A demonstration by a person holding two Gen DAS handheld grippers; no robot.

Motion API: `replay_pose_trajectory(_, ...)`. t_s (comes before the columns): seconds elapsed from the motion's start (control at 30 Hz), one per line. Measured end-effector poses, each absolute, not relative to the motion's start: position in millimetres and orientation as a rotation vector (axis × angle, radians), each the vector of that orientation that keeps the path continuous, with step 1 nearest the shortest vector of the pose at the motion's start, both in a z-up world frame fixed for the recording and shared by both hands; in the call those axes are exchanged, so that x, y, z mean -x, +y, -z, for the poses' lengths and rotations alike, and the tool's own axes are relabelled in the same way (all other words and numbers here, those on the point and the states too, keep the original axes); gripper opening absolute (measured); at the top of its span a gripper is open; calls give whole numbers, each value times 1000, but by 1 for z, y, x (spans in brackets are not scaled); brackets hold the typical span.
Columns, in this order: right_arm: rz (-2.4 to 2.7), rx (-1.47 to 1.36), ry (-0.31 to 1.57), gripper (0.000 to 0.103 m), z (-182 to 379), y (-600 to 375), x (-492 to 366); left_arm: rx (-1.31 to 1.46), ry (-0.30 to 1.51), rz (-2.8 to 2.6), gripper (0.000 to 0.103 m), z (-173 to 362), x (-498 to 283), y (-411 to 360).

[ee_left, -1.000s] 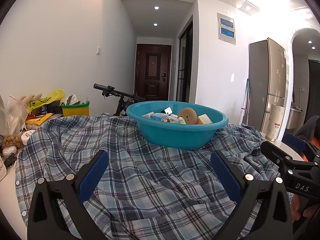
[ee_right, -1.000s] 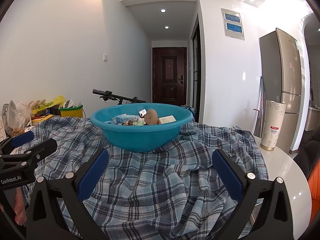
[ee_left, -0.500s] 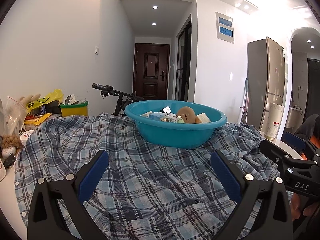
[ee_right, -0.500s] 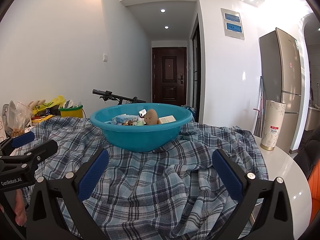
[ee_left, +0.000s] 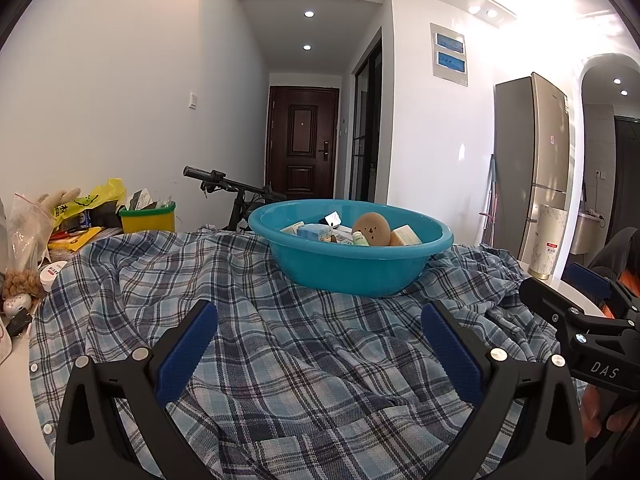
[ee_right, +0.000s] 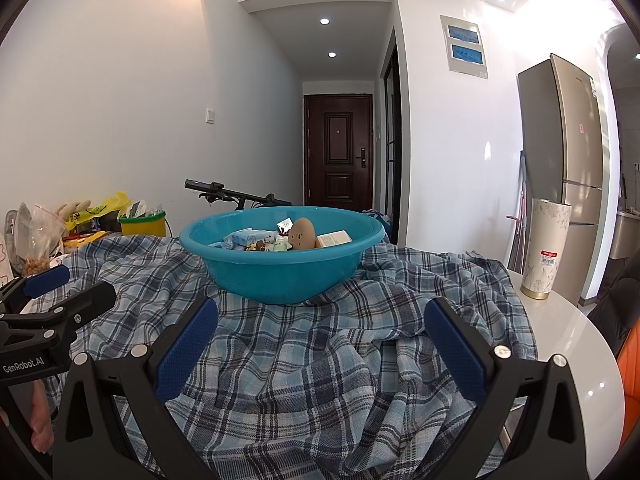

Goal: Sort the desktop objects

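Both grippers hung low over a plaid shirt [ee_left: 280,344] spread across a white table [ee_right: 576,344]. The left gripper [ee_left: 319,344] had its blue pads [ee_left: 187,348] spread wide with only cloth between them, and the right gripper [ee_right: 321,342] was spread just as wide and held nothing. A teal basin [ee_left: 352,268] sat on the shirt at twelve o'clock from both grippers, apart from them. In it lay small boxes, packets and a round brown toy [ee_left: 372,230]; the rest were too small to tell. From the left wrist, the right gripper showed at three o'clock; from the right wrist, the left one showed at nine. A yellow-green bin [ee_left: 149,218] and bags [ee_left: 30,236] crowded the table at ten o'clock, and a patterned cup [ee_right: 546,254] stood on bare table at two o'clock.
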State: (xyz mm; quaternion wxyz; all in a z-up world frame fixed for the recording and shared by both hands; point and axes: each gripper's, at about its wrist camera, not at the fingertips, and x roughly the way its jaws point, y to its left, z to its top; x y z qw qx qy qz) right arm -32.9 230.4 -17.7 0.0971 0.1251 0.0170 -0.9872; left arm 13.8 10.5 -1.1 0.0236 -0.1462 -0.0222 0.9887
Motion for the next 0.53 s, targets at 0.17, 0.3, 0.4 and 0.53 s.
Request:
replay_pose_trajectory(0.17, 2923, -371, 49, 103, 18, 230, 33, 451, -67, -3061, 103, 1, -14, 11)
replay_pose_trajectory(0.3, 2923, -370, 49, 103, 18, 231, 33, 453, -70, -3060, 103, 1, -14, 10)
replay_pose_trajectory(0.4, 2923, -371, 49, 103, 18, 231, 33, 454, -72, -3061, 103, 1, -14, 10)
replay_pose_trajectory(0.53, 2927, -372, 48, 103, 18, 230, 33, 462, -86, -3064, 103, 3, -13, 11)
